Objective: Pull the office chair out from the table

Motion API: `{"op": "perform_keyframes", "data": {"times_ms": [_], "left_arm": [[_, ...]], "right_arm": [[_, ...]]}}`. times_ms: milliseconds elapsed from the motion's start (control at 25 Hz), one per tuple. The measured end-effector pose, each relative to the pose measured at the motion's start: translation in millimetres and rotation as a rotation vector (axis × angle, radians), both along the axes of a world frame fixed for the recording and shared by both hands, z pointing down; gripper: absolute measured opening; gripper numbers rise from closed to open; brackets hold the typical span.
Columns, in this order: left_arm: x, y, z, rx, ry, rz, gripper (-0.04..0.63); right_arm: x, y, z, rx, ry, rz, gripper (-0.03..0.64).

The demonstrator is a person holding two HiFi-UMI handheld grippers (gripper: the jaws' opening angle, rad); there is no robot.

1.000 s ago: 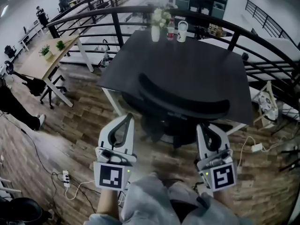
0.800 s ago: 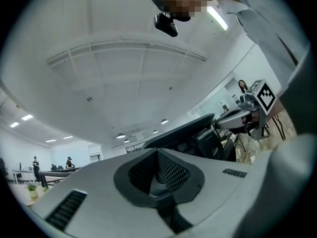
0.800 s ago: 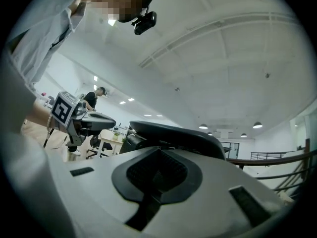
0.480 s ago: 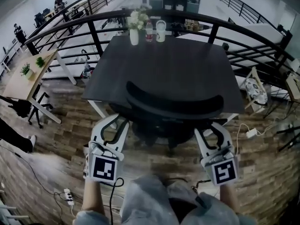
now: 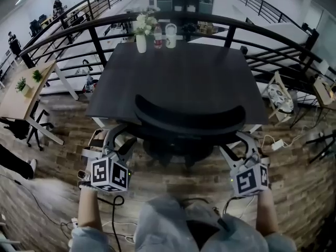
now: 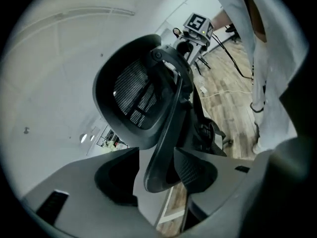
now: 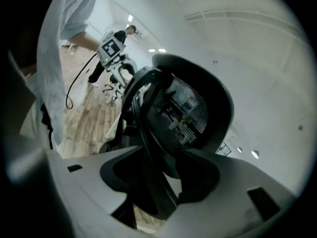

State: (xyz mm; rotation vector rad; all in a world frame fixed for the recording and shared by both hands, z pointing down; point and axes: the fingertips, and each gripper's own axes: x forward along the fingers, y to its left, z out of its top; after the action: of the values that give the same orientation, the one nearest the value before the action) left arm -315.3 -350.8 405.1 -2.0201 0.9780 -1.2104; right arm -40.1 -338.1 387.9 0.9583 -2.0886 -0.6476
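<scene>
The black office chair (image 5: 189, 121) is tucked under the dark table (image 5: 178, 77), with only the curved top of its backrest showing. My left gripper (image 5: 119, 138) is low at the chair's left side and my right gripper (image 5: 239, 143) at its right side. In the left gripper view the mesh backrest (image 6: 133, 95) fills the middle. My left gripper (image 6: 157, 155) has its jaws opening, and the backrest's black frame edge runs between them. In the right gripper view my right gripper (image 7: 166, 155) is opening too, with a frame bar of the backrest (image 7: 193, 108) between its jaws.
A vase of flowers (image 5: 140, 33), a bottle (image 5: 157, 35) and a white jug (image 5: 170, 34) stand at the table's far edge. A black railing (image 5: 68, 22) curves behind. A wooden desk (image 5: 21, 88) is at the left. Cables and a plug block (image 5: 276, 145) lie on the wood floor.
Both grippers have dropped and moved forward to the chair's sides, rolling as they went. Their jaws, shut before, now stand apart around the backrest frame.
</scene>
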Motion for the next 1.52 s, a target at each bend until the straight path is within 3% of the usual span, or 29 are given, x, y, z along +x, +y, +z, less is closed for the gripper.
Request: {"op": "perform_keyframes", "data": {"times_ms": [240, 600, 1040, 1240, 1520], "left_arm": [[-12.8, -14.4, 19.0, -0.043, -0.199, 0.033, 0.229], [-24.8, -29.6, 44.3, -0.098, -0.367, 0.059, 0.229], [-12.1, -42.1, 58.3, -0.148, -0.4, 0.107, 0.227], [-16.5, -52.7, 63.8, -0.111, -0.432, 0.094, 0.204], [-6.4, -53.1, 63.9, -0.06, -0.399, 0.087, 0.183]], "right_arm": [[26.9, -9.8, 22.2, -0.02, 0.304, 0.001, 0.209], [45.2, -17.7, 56.7, -0.12, 0.527, -0.016, 0.209], [52.5, -30.4, 73.1, -0.187, 0.575, -0.004, 0.198], [49.5, -33.5, 73.9, -0.182, 0.572, 0.0, 0.176], [54.6, -35.7, 76.3, -0.114, 0.595, 0.021, 0.169]]}}
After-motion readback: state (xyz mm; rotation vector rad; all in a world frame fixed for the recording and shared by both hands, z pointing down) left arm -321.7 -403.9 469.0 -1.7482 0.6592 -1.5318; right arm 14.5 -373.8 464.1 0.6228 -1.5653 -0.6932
